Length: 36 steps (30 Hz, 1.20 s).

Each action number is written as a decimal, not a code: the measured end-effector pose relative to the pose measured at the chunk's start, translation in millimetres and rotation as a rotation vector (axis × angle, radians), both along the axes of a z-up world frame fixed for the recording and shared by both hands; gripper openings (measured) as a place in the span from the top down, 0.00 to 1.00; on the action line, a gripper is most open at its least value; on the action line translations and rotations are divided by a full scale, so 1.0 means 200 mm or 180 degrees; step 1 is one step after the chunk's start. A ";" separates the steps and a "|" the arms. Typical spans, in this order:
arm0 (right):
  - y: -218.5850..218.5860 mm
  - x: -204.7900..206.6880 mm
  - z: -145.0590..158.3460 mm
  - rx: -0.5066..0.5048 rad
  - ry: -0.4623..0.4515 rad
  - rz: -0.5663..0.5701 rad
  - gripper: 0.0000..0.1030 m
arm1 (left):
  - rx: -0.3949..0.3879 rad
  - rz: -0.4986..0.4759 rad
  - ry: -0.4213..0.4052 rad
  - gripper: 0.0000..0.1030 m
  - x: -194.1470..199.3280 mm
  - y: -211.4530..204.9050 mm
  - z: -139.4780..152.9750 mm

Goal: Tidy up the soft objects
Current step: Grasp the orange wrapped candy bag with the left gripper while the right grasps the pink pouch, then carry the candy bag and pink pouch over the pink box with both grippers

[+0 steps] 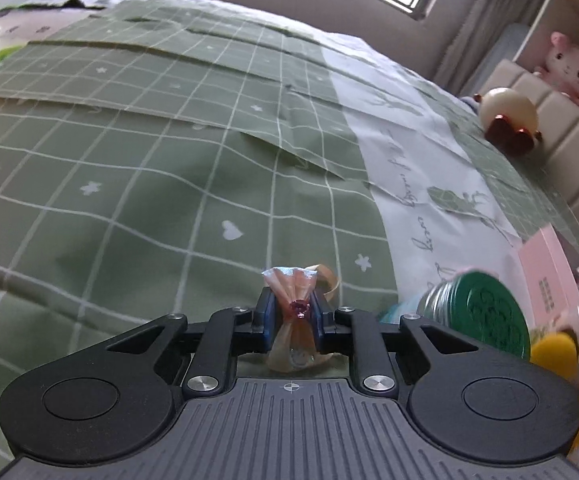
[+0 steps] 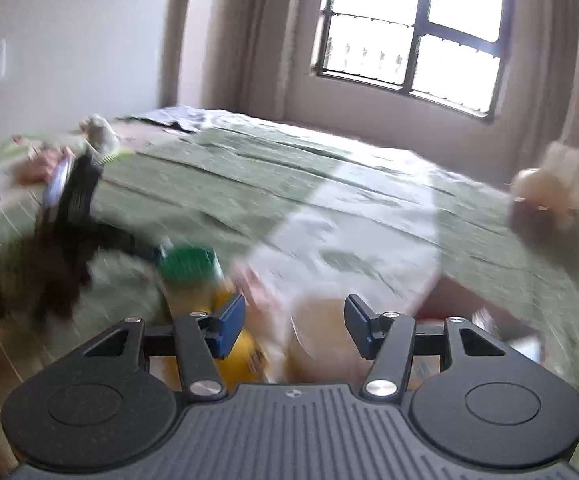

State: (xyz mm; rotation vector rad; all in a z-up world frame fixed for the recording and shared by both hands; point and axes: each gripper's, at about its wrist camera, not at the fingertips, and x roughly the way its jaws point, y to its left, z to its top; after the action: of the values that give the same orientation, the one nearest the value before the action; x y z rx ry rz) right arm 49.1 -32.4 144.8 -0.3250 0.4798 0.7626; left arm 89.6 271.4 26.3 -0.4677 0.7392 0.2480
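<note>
In the left wrist view my left gripper (image 1: 293,312) is shut on a small clear bag (image 1: 294,292) gathered at the neck with a pink bead and a peach ribbon, held above the green checked bedspread (image 1: 129,168). In the right wrist view, which is blurred, my right gripper (image 2: 294,322) is open, with nothing between its blue pads. Below it lie a pale yellowish soft object (image 2: 321,340) and a green-lidded jar (image 2: 187,264). A cream and red plush toy (image 1: 509,120) lies near the headboard; it also shows in the right wrist view (image 2: 537,200).
A green-lidded jar (image 1: 485,316), a pink box (image 1: 549,276) and yellow-capped items (image 1: 553,352) lie at the bed's right. A pink plush (image 1: 573,64) sits on a shelf behind the padded headboard (image 1: 561,128). The left gripper's body (image 2: 69,216) shows dark at the left.
</note>
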 end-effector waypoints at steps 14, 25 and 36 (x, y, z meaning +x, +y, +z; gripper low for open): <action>0.71 0.97 -0.28 -0.0383 0.2523 -0.0923 0.48 | 0.0150 -0.0167 -0.0271 0.80 -0.41 0.15 0.06; 0.85 0.94 -0.45 -0.0802 0.2416 -0.0985 0.94 | -0.0063 -0.0325 -0.0268 0.79 -0.38 0.17 -0.05; 0.80 0.90 -0.34 -0.0746 0.2235 -0.0916 0.94 | 0.0458 -0.0501 0.0071 0.79 -0.24 0.01 -0.05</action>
State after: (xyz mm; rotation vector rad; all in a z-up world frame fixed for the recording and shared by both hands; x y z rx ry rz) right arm 229.1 126.9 76.3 -0.1899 1.2569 0.5223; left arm 41.5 274.0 16.9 -0.2691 0.7703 0.1579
